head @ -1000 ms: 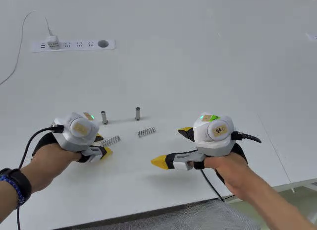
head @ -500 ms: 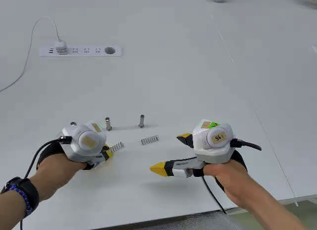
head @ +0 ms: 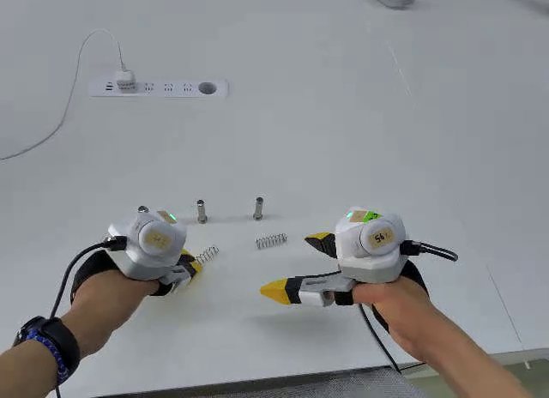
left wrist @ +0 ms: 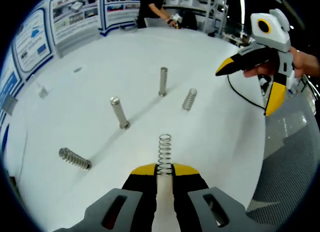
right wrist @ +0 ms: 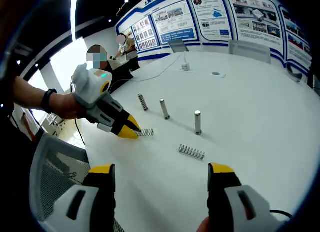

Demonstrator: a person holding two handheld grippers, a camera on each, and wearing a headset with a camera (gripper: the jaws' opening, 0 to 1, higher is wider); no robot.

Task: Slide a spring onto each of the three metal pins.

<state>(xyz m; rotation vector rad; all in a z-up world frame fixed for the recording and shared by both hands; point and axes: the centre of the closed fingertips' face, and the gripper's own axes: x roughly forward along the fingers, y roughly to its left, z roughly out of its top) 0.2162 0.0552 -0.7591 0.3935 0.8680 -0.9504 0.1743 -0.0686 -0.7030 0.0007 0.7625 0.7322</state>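
Observation:
Two bare metal pins [head: 202, 211] [head: 258, 208] stand upright on the white table. A third pin [left wrist: 75, 158] carries a spring [right wrist: 143, 102] and is half hidden behind my left gripper in the head view. My left gripper [head: 189, 267] is shut on one end of a spring [left wrist: 164, 149], which sticks out forward from the jaws [head: 207, 255]. A loose spring [head: 271, 241] lies in front of the right-hand pin [right wrist: 198, 122]. My right gripper [head: 297, 265] hovers open just right of that loose spring [right wrist: 192, 151], holding nothing.
A white power strip [head: 159, 88] with a plugged-in cable lies far back on the table. The table's front edge [head: 283, 376] runs close below both hands. People stand by display boards in the background of the gripper views.
My left gripper has shut on the end of the near spring. The right gripper has stayed where it was, still open. The head camera has tilted, shifting the whole scene.

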